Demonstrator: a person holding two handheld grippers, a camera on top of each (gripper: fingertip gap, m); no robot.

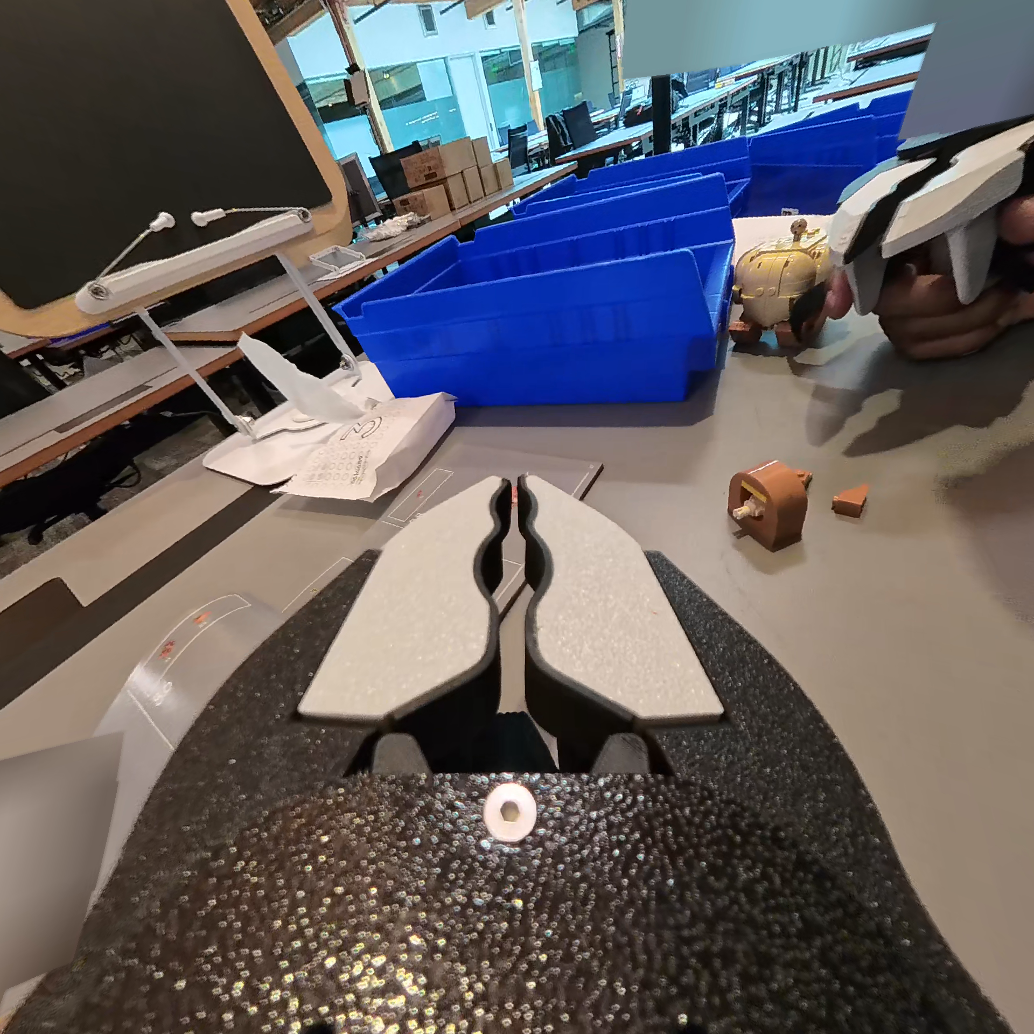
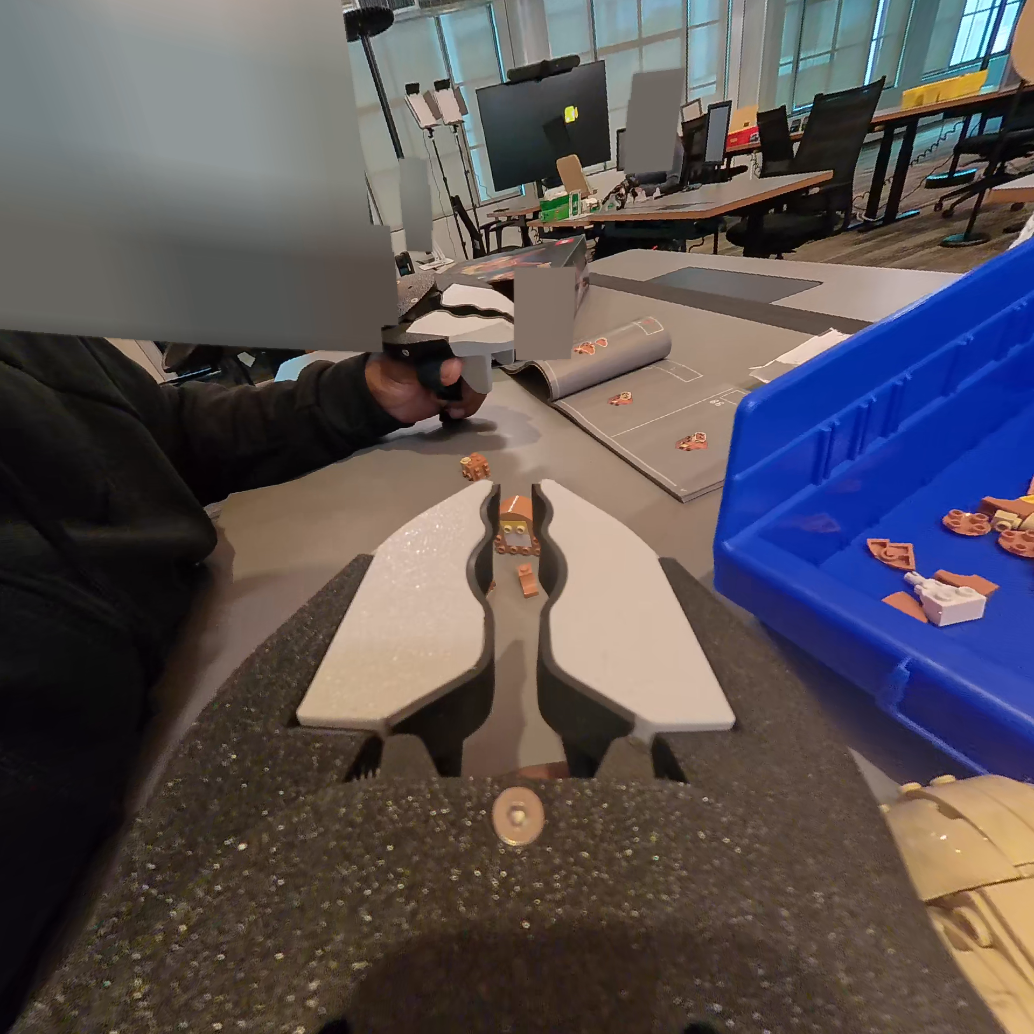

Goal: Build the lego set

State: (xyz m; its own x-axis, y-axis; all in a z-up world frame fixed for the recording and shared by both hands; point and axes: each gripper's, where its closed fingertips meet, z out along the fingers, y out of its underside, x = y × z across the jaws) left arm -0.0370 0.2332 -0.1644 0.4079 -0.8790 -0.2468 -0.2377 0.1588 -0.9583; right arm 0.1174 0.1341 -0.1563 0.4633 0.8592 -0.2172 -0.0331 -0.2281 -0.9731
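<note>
Between your right gripper's (image 2: 516,492) fingers you can see a brown arched piece (image 2: 517,526), but it is not held. It lies on the gray surface (image 2: 335,531), out past the tips. The fingers have only a narrow gap and nothing is pressed in them. A tiny brown piece (image 2: 529,582) lies on the surface too, showing through the gap a bit closer to you than the arched one. I think that gap looks too tight to go around the arched piece, so the tips could bump it and push it away. The tiny piece is light and could skid off if a finger clips it. Down and to the right of those fingers, very close, sits a tan round model (image 1: 783,274). A small swing of that hand could knock it over or pop bits off it. A blue bin (image 2: 839,503) stands just to the right, and its wall could catch the gripper. Your left gripper (image 1: 515,487) has its fingers closed with nothing in them, over an open booklet (image 1: 425,492). A little brown cube piece (image 2: 475,465) lies near your left hand (image 2: 414,386), and your sleeve could sweep it off.
</note>
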